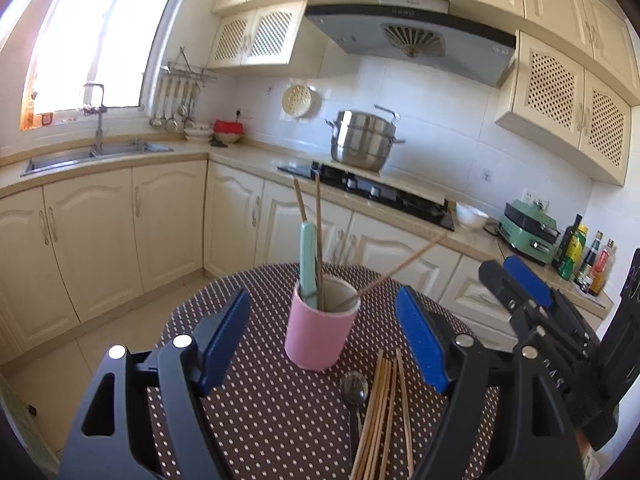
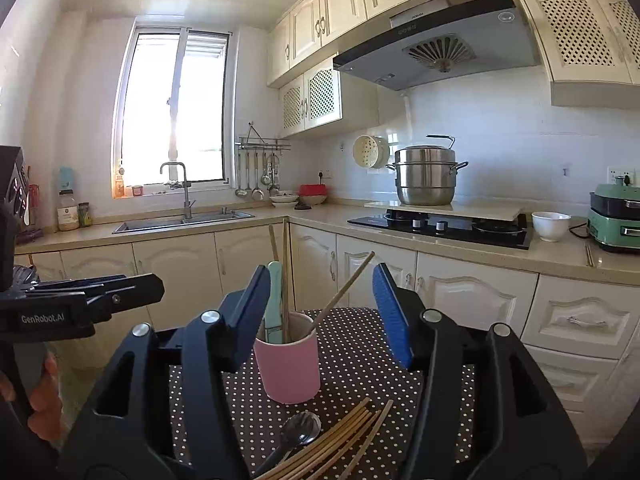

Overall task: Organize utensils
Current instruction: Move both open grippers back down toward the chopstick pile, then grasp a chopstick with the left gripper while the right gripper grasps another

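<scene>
A pink cup (image 1: 320, 330) holding chopsticks stands mid-table on a dotted cloth (image 1: 260, 400). Loose chopsticks (image 1: 380, 412) and a spoon (image 1: 354, 392) lie at the near edge. Both the left gripper (image 1: 322, 336) and the right gripper (image 2: 320, 316) hang open, empty.

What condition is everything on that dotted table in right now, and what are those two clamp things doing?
Pink cup: upright, holding three chopsticks and a mint-handled utensil.
Loose chopsticks: lying flat in a bundle in front of the cup.
Metal spoon: lying flat beside that bundle.
Left gripper: open, empty.
Right gripper: open, empty.
</scene>
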Demonstrator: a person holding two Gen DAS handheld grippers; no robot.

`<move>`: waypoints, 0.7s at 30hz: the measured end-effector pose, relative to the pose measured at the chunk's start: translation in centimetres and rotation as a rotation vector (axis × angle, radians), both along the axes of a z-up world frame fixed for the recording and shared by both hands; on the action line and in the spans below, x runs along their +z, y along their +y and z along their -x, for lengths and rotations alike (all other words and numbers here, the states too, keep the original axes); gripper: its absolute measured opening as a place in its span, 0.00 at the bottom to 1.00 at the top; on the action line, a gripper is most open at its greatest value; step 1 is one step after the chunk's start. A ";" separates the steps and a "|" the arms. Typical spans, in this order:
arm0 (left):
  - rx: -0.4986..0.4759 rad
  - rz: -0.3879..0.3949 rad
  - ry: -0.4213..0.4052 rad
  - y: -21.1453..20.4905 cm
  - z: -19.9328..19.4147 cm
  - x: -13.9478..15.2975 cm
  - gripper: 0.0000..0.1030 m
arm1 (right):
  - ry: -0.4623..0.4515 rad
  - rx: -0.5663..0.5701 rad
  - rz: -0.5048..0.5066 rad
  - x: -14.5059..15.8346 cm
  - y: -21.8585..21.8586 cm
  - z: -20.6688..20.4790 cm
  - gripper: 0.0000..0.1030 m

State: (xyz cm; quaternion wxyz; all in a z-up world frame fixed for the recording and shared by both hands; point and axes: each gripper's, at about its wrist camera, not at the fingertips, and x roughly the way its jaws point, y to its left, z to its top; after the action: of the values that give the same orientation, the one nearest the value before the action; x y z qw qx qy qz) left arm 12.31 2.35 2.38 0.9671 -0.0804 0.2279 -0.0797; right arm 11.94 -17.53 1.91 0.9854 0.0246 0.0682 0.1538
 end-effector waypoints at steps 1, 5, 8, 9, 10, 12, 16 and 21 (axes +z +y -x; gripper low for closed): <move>-0.015 0.005 0.024 -0.1 -0.2 -0.4 0.72 | 0.002 -0.010 0.007 -0.1 -0.3 0.2 0.52; -0.068 0.023 0.151 -0.8 -1.6 -2.6 0.72 | 0.038 -0.053 0.031 -1.3 -1.7 0.7 0.52; -0.112 0.035 0.270 -1.6 -3.2 -5.0 0.72 | 0.099 -0.078 0.032 -2.8 -2.9 0.2 0.52; -0.125 0.034 0.296 -1.9 -3.5 -5.8 0.72 | 0.122 -0.084 0.030 -3.3 -3.3 0.0 0.52; -0.147 0.030 0.337 -2.4 -4.0 -6.8 0.72 | 0.140 -0.088 0.029 -3.7 -3.5 -0.3 0.52; -0.176 0.018 0.408 -3.4 -4.8 -8.7 0.71 | 0.195 -0.093 0.033 -5.0 -4.0 -0.9 0.52; -0.246 -0.018 0.516 -5.7 -6.1 -11.8 0.51 | 0.296 -0.084 0.040 -7.5 -4.2 -2.1 0.52; -0.268 -0.053 0.619 -7.5 -7.9 -14.6 0.31 | 0.421 -0.057 0.028 -9.9 -4.7 -3.4 0.52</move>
State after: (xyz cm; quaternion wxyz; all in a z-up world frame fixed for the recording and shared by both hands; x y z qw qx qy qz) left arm 20.23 -5.20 -12.24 0.8346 -0.0448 0.5213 -0.1721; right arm 15.36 -22.23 -7.96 0.9537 0.0443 0.2740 0.1163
